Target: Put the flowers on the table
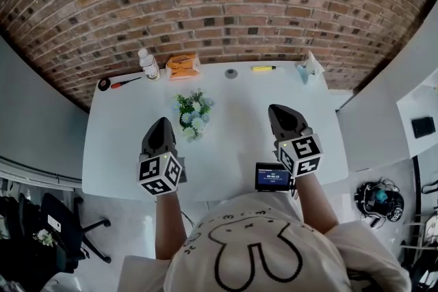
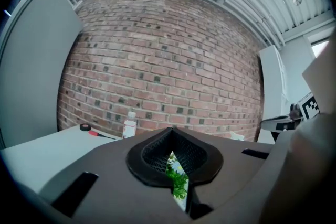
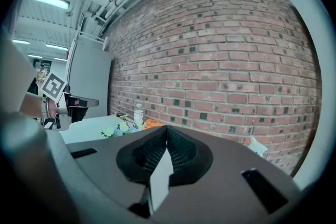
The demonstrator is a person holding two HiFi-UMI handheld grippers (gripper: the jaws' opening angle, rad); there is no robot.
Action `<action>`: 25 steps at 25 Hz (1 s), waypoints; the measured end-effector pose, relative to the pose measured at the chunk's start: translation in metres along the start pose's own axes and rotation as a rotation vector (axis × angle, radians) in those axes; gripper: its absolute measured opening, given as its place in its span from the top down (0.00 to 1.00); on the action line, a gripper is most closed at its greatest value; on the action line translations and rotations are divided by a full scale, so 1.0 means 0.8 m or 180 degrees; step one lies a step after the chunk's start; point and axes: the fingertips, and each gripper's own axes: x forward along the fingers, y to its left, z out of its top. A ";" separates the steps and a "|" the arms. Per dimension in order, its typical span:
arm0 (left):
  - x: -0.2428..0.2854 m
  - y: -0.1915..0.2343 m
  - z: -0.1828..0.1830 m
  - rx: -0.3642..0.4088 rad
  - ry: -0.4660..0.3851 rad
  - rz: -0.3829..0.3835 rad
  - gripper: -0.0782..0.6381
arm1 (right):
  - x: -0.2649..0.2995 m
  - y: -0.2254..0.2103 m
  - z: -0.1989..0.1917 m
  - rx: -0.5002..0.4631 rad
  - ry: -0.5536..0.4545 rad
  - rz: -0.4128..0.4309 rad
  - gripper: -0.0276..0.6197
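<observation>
Brick wall (image 1: pixel 219 3) takes up the whole back of the scene, and the white bench (image 1: pixel 233 147) sits right up against it. Person is standing at the near edge with a gripper in each hand. Left gripper (image 1: pixel 162 121) hangs over the near-left part of the bench with its jaws pinched together, not clamped on anything; its own view just shows a bit of green through the sliver under the tips. Right gripper (image 1: pixel 275 107) is over the near-right side, and its jaws are closed together too, with only white bench showing behind them. The flowers (image 1: pixel 193 115) are lying flat on the bench around the middle, a small bunch of green leaves with pale blue and white blooms, between the two grippers but closer to the left one, just off its tip and not touching it. An orange packet (image 1: pixel 182 66) and a clear bottle (image 1: pixel 148 65) sit along the back edge, plus a small screen gadget (image 1: pixel 272 176) at the near edge by the right gripper. Then the tiny stuff: red-handled screwdriver (image 1: pixel 126 82), black tape roll (image 1: pixel 104 84) and yellow pen (image 1: pixel 263 68).
</observation>
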 end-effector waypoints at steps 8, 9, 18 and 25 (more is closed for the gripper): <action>-0.017 -0.026 0.045 0.0302 -0.0325 -0.0120 0.88 | -0.023 -0.004 0.041 -0.0063 -0.0368 -0.0030 0.93; -0.018 -0.029 0.048 0.0335 -0.0352 -0.0136 0.88 | -0.024 -0.002 0.041 -0.0064 -0.0378 -0.0025 0.93; -0.036 -0.054 0.096 0.0688 -0.0732 -0.0284 0.88 | -0.041 0.009 0.064 -0.0186 -0.0532 0.0019 0.93; -0.041 -0.062 0.112 0.0733 -0.0869 -0.0300 0.88 | -0.050 0.005 0.087 -0.0277 -0.0652 -0.0051 0.93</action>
